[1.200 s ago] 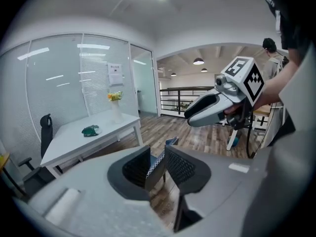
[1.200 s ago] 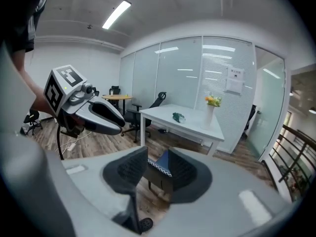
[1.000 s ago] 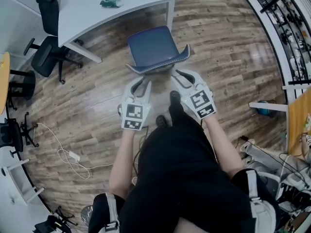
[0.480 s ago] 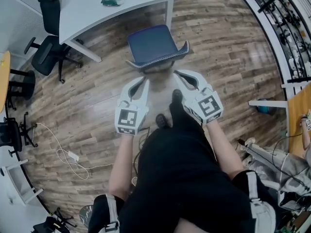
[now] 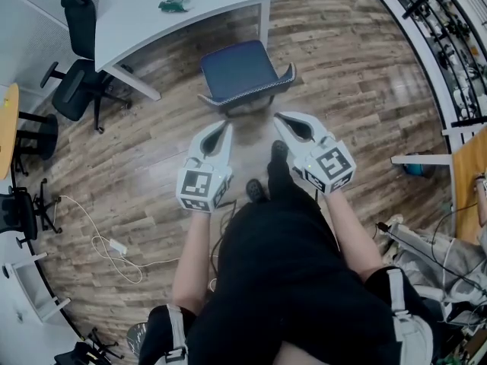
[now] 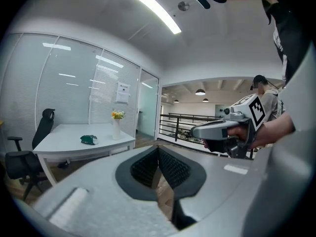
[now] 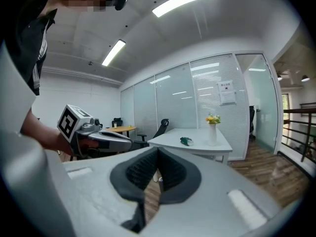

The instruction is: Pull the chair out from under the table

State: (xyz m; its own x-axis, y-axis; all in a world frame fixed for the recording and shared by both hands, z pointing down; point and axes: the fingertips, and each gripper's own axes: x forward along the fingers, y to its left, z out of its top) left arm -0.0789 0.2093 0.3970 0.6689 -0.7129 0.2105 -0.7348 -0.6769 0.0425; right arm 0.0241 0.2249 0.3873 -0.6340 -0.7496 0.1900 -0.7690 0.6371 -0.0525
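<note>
The blue chair (image 5: 242, 73) with a grey backrest stands on the wood floor, out in front of the white table (image 5: 137, 14). In the head view my left gripper (image 5: 224, 125) and right gripper (image 5: 279, 117) hover side by side just short of the backrest, apart from it. Both are shut with nothing between the jaws. In the left gripper view the left gripper (image 6: 158, 150) shows its pads meeting, and the right gripper (image 6: 229, 128) is beside it. In the right gripper view the right gripper (image 7: 157, 153) is likewise shut and points over the table (image 7: 197, 139). Neither gripper view shows the chair.
A green object (image 5: 175, 4) lies on the table, and a vase of flowers (image 7: 212, 131) stands there too. Black office chairs (image 5: 72, 82) stand at the left. A cable and plug (image 5: 110, 243) trail on the floor. A railing (image 5: 449, 44) runs along the right. The person's shoes (image 5: 278, 152) are behind the chair.
Both grippers have closed their jaws with nothing in them, risen and drawn back from the chair's backrest toward the person. The chair stays where it was.
</note>
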